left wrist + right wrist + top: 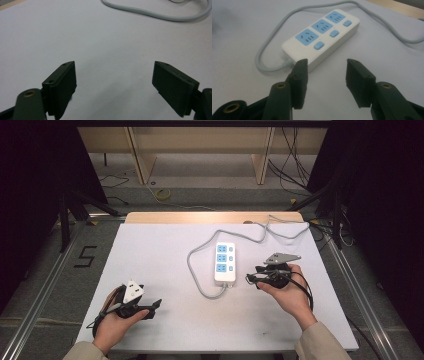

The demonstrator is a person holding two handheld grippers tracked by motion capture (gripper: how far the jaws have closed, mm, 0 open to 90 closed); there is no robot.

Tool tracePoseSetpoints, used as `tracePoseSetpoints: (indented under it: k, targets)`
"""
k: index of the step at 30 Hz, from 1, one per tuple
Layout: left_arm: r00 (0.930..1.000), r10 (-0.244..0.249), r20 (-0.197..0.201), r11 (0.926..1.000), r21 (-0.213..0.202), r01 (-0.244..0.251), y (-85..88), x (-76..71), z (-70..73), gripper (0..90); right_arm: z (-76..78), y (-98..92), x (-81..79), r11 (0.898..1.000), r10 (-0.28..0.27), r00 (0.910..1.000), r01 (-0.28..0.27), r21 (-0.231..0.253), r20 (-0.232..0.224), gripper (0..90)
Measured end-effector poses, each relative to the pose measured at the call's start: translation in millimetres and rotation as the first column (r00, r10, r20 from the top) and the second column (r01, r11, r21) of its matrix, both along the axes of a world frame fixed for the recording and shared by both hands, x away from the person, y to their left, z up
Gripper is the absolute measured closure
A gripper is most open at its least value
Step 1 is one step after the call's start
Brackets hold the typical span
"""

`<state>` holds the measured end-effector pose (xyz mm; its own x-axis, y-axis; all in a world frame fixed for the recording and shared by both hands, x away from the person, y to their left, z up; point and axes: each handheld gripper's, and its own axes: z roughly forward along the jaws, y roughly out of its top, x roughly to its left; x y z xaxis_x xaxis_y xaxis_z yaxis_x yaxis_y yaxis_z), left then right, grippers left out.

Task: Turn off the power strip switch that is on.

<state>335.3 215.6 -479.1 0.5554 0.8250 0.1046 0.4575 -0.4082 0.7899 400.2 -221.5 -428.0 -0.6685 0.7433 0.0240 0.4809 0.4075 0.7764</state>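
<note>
Lying near the middle of the high view, the white plastic power strip with three blue sockets and three blue switches (225, 262) rested flat on the white tabletop (165, 250), its long axis running up and down the frame. Its grey cable (196, 270) left the lower end, looped out to the left and curved back up toward the upper right edge of the table.

At the lower left of that view a hand held the left black two-jaw gripper (152, 306) low over the table, well apart from the strip. In the left gripper view (113, 87) its jaws stood wide apart with bare tabletop between them, and a stretch of grey cable crossed the top of the frame.

Right of centre, the right black two-jaw gripper (248, 278) sat just beside the strip's lower right corner, a grey three-cornered plate (281, 257) on top. In the right gripper view (325, 82) its jaws were parted with nothing between them, and the strip (322, 37) lay just beyond the tips.
</note>
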Motion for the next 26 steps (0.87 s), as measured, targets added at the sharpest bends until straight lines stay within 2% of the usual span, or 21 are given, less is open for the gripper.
tracePoseSetpoints:
  k: [3,8,13,15,21,26]
  targets:
    - [1.0000,0.000,0.000,1.0000,0.001,0.000,0.1,0.1,0.0,19.4,-4.7,-5.3,-7.3,1.000,0.011,0.9999,-0.011,0.007,0.000,50.0]
    - [1.0000,0.001,0.000,1.0000,0.002,-0.001,0.2,0.1,0.0,19.4,-12.4,-15.7,-20.9,0.999,0.011,0.9989,-0.014,0.049,0.046,47.1]
    - [1.0000,0.000,0.001,1.0000,0.002,0.000,0.1,0.2,0.3,19.4,-23.3,-26.6,-35.2,0.995,-0.019,0.9943,0.008,0.101,0.105,45.0]
    - [1.0000,-0.002,0.003,1.0000,0.001,0.002,0.0,0.1,0.6,19.4,-28.3,-31.2,-40.1,0.993,-0.032,0.9938,0.020,0.115,0.106,43.5]
    - [0.9999,-0.009,0.006,1.0000,0.000,0.009,-0.6,-0.3,0.9,19.4,-38.3,-35.8,-49.7,0.995,-0.034,0.9931,0.023,0.096,0.113,43.5]
    - [0.9999,-0.010,0.005,0.9999,0.001,0.010,-0.7,0.1,0.8,19.4,-38.9,-35.0,-50.8,0.994,-0.031,0.9916,0.018,0.108,0.126,42.6]
